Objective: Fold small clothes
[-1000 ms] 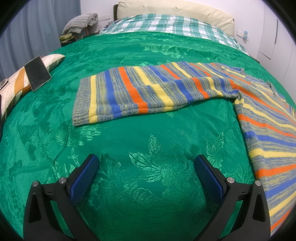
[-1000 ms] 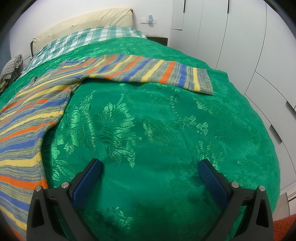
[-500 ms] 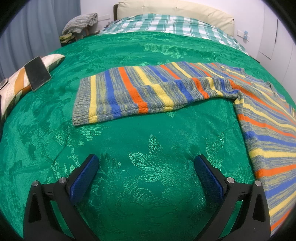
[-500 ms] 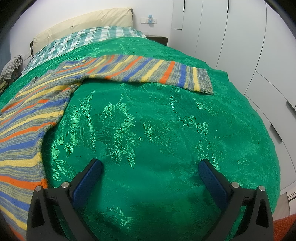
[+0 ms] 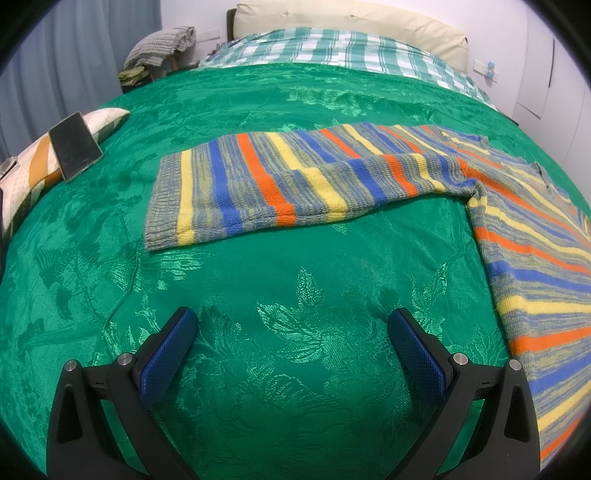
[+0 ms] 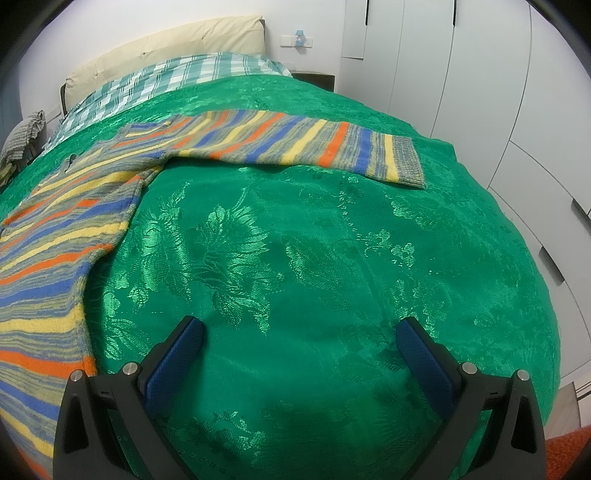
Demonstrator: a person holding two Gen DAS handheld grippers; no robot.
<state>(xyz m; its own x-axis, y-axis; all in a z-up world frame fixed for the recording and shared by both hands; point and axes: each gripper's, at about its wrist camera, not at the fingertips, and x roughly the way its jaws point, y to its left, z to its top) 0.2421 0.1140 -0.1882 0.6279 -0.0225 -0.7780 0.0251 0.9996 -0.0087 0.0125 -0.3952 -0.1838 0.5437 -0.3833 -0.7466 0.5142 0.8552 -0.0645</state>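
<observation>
A striped knit sweater (image 5: 535,251) in orange, blue, yellow and grey lies flat on the green bedspread (image 5: 280,280), sleeves spread out. Its left sleeve (image 5: 280,184) stretches across the left wrist view, cuff to the left. Its right sleeve (image 6: 295,144) stretches across the right wrist view, cuff to the right; the body (image 6: 48,258) lies at the left edge. My left gripper (image 5: 291,328) is open and empty over bare bedspread, short of the sleeve. My right gripper (image 6: 299,336) is open and empty over bare bedspread, right of the sweater's body.
A phone (image 5: 74,144) rests on a patterned cushion (image 5: 33,177) at the bed's left edge. A plaid sheet (image 5: 332,48) and beige headboard (image 5: 351,18) lie at the far end. White wardrobe doors (image 6: 498,92) stand right of the bed.
</observation>
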